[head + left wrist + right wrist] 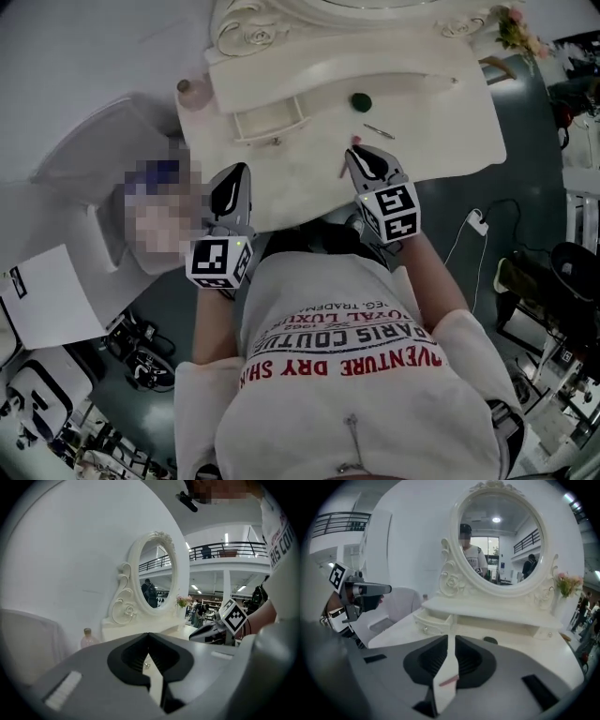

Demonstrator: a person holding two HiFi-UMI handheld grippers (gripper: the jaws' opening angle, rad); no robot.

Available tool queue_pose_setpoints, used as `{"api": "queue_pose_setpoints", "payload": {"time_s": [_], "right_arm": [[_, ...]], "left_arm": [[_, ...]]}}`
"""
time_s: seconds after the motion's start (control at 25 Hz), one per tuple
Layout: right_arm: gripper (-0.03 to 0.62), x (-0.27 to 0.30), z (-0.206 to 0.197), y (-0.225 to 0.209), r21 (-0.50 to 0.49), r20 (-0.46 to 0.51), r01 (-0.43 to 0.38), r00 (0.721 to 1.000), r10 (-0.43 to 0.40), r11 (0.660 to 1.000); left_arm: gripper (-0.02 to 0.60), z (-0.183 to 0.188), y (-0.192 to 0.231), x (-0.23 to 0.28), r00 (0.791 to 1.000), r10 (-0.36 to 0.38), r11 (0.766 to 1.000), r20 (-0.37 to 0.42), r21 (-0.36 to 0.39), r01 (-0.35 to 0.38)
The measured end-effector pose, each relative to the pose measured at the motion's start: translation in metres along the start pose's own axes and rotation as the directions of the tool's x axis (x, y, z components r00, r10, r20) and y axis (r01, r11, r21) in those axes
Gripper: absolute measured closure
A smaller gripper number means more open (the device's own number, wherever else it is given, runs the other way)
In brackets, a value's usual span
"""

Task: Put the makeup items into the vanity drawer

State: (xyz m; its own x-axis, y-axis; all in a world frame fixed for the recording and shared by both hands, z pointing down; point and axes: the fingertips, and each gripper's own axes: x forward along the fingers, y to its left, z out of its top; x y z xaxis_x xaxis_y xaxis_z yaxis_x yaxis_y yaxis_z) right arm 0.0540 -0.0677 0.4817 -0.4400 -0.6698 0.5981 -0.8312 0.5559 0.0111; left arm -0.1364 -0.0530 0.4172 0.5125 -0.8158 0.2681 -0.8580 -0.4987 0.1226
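Cream-white painted vanity table [441,103]: top was smooth, with a satin sheen. Its small open drawer [267,120] wore the same paint and had a tiny shiny metal knob [425,630]. Carved scroll mirror frame [451,581] looked glossy; oval mirror glass [501,541] reflected cleanly. Dark green round compact [361,100] looked matt. My grey left gripper [149,637] and right gripper [451,639] had smooth matt plastic shells and black ribbed pads [434,661]. My white printed T-shirt [375,412] was soft cloth.
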Motion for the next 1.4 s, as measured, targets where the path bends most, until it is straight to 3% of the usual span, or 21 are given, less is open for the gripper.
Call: {"api": "queue_pose_setpoints", "payload": {"time_s": [0.12, 0.2, 0.4, 0.6, 0.8, 1.08, 1.2, 1.4], "right_arm": [[0.572, 0.014, -0.019, -0.01, 0.048, -0.059, 0.038, 0.998, -0.036, 0.998], [0.457, 0.025, -0.035, -0.012, 0.091, -0.107, 0.045, 0.994, -0.035, 0.995], [0.424, 0.046, -0.076, -0.019, 0.139, -0.226, 0.095, 0.972, -0.062, 0.986], [0.424, 0.058, -0.099, -0.029, 0.208, -0.291, 0.151, 0.953, -0.086, 0.966], [0.424, 0.068, -0.107, -0.039, 0.259, -0.315, 0.183, 0.944, -0.096, 0.948], [0.427, 0.07, -0.112, -0.041, 0.225, -0.338, 0.208, 0.933, -0.124, 0.952], [0.542, 0.069, -0.114, -0.043, 0.23, -0.364, 0.203, 0.925, -0.11, 0.952], [0.542, 0.064, -0.103, -0.039, 0.238, -0.341, 0.185, 0.935, -0.096, 0.953]], "left_arm": [[0.571, -0.008, 0.0, 0.011, 0.999, -0.037, 0.999, -0.011, -0.015, 0.037], [0.571, -0.013, -0.001, 0.017, 0.998, -0.057, 0.998, -0.02, -0.015, 0.057], [0.571, -0.023, 0.001, 0.025, 0.996, -0.076, 0.997, -0.051, -0.007, 0.076], [0.571, -0.039, 0.004, 0.025, 0.991, -0.087, 0.996, -0.105, 0.005, 0.088], [0.571, -0.044, 0.002, 0.028, 0.989, -0.095, 0.995, -0.109, -0.002, 0.095], [0.571, -0.046, -0.004, 0.033, 0.99, -0.094, 0.995, -0.109, -0.001, 0.095], [0.571, -0.045, -0.004, 0.031, 0.991, -0.087, 0.996, -0.103, -0.004, 0.087], [0.571, -0.039, -0.001, 0.022, 0.994, -0.066, 0.998, -0.088, 0.008, 0.067]]}}
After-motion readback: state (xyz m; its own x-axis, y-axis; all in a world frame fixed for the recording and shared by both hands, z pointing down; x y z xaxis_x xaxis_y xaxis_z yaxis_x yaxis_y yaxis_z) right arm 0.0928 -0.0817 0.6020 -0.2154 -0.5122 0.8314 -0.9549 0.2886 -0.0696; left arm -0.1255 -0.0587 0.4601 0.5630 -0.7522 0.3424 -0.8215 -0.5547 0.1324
